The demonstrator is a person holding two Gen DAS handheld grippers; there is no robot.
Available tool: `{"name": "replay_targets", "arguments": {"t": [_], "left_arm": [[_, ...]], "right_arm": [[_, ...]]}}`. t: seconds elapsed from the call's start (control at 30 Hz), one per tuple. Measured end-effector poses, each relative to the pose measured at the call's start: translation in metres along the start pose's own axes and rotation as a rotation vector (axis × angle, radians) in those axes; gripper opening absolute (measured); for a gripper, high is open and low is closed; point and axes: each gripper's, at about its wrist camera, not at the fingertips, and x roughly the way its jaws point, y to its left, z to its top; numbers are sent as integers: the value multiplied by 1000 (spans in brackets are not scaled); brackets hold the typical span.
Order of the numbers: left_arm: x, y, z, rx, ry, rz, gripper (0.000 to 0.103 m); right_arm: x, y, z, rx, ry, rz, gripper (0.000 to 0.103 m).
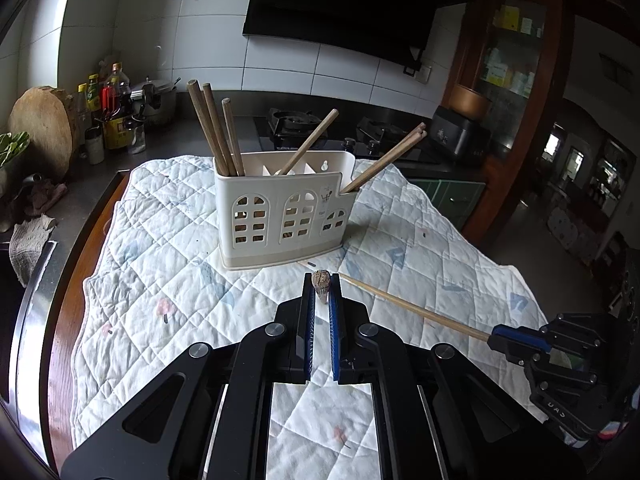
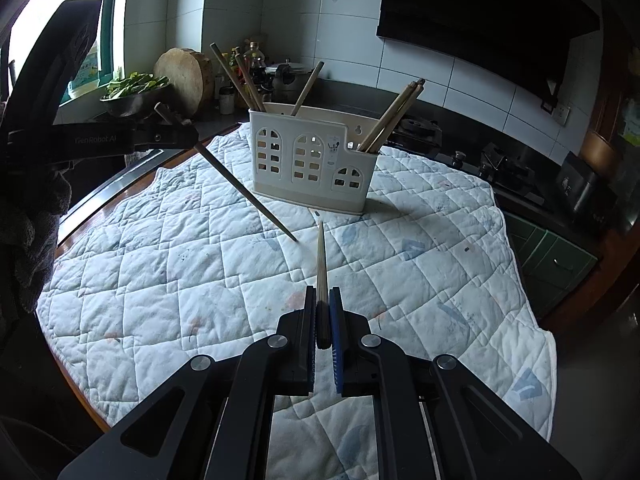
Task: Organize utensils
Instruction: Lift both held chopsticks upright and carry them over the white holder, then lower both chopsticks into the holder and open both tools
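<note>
A cream utensil holder (image 1: 280, 216) with arched cut-outs stands on the quilted cloth (image 1: 168, 264), with several wooden chopsticks in its compartments; it also shows in the right wrist view (image 2: 316, 164). My left gripper (image 1: 321, 284) is shut on a dark chopstick (image 1: 321, 282), seen end-on; in the right wrist view that chopstick (image 2: 244, 192) slants down with its tip near the cloth. My right gripper (image 2: 322, 300) is shut on a light wooden chopstick (image 2: 321, 256) that points toward the holder; this chopstick (image 1: 408, 304) and the right gripper (image 1: 504, 340) also show in the left wrist view.
The cloth (image 2: 420, 264) covers a round wooden table (image 1: 64, 280). Behind are a dark counter with bottles (image 1: 108, 100), a round chopping block (image 1: 42, 128), a pot (image 1: 156, 100) and a gas hob (image 1: 340, 132). A bowl of greens (image 2: 134, 92) sits by the window.
</note>
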Motion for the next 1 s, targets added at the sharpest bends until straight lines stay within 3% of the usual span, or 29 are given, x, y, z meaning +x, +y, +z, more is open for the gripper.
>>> {"name": "replay_targets", "arguments": {"t": [0.4,0.67,1.0], "left_arm": [[-1,0,9,10,-9,1,5],[-10,5,36,21,-44,2,5],[-32,4,95,66,-129,34,5]], "right_arm": [[-10,-8,19,85,-102,30,7],[-28,-20,73,90,-194,40,7],[-36,-37,151,95,-270,52,7]]}}
